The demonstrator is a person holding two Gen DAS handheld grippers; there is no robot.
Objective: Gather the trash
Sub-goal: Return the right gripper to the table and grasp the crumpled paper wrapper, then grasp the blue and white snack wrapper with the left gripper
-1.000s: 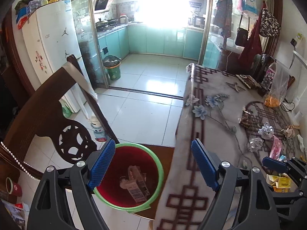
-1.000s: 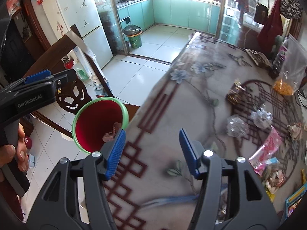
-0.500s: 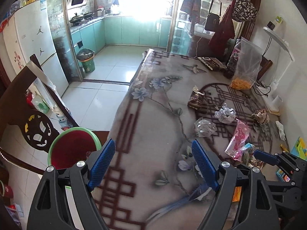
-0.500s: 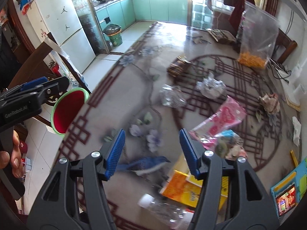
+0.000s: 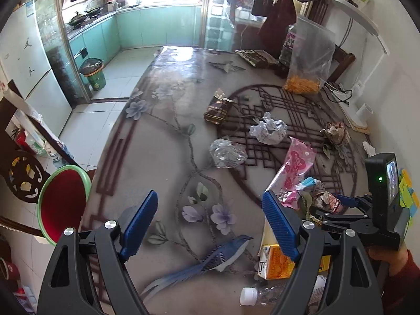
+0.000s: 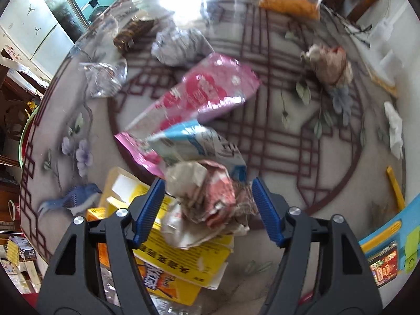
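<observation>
Crumpled paper wad [image 6: 202,194] at lower centre sits between the open right gripper [image 6: 207,207]; closing may snag the carton [image 6: 194,147] behind. Left gripper [image 5: 210,223] gapes empty.

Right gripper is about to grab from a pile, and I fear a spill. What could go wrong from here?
The open right gripper straddles a crumpled wad lying on a yellow box and against a blue-white carton; closing may pinch those too. The bin sits beyond the table edge, so a loose wad could drop on the floor.
</observation>
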